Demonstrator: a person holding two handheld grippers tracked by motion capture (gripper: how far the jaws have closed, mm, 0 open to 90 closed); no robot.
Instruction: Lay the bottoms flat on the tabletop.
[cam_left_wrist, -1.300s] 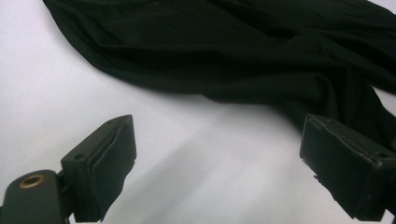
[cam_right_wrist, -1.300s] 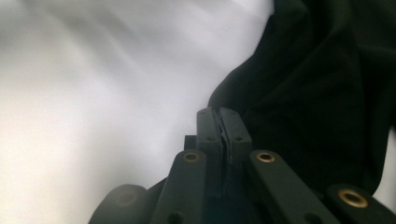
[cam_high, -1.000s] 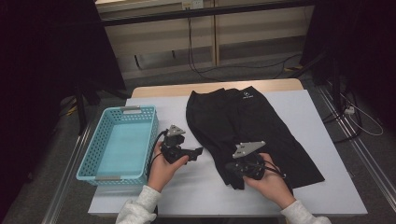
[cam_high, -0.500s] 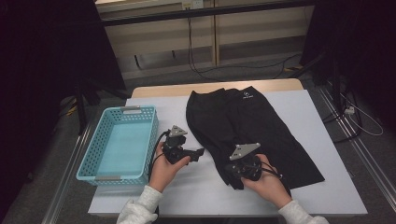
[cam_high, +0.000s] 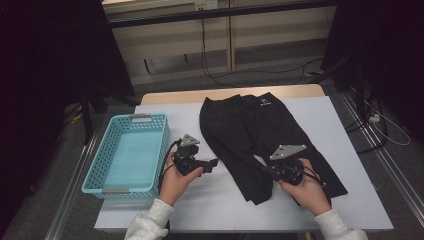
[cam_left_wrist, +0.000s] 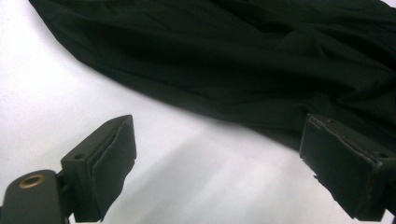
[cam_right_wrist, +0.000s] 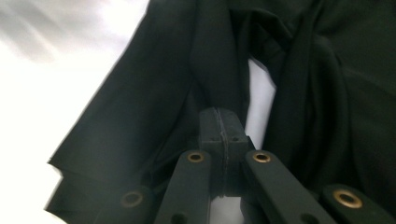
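Observation:
A black garment (cam_high: 260, 130) lies spread on the white table (cam_high: 340, 130), with a small white logo near its far end. My right gripper (cam_high: 265, 168) rests on the garment's near part, its jaws pressed together on a ridge of the black cloth (cam_right_wrist: 215, 70); folds run toward the right gripper's tips (cam_right_wrist: 219, 122). My left gripper (cam_high: 212, 164) hovers over bare table just left of the garment's edge (cam_left_wrist: 196, 98). The left gripper (cam_left_wrist: 219, 172) is open, and nothing lies between its pads (cam_left_wrist: 109, 163).
A light blue plastic basket (cam_high: 125, 120) stands at the table's left, close beside the left hand. Cables trail across the floor behind the table. Rails run along both sides of the table on the floor.
My right gripper has shifted to the right over the garment, its jaws staying shut. The left gripper has stayed in place.

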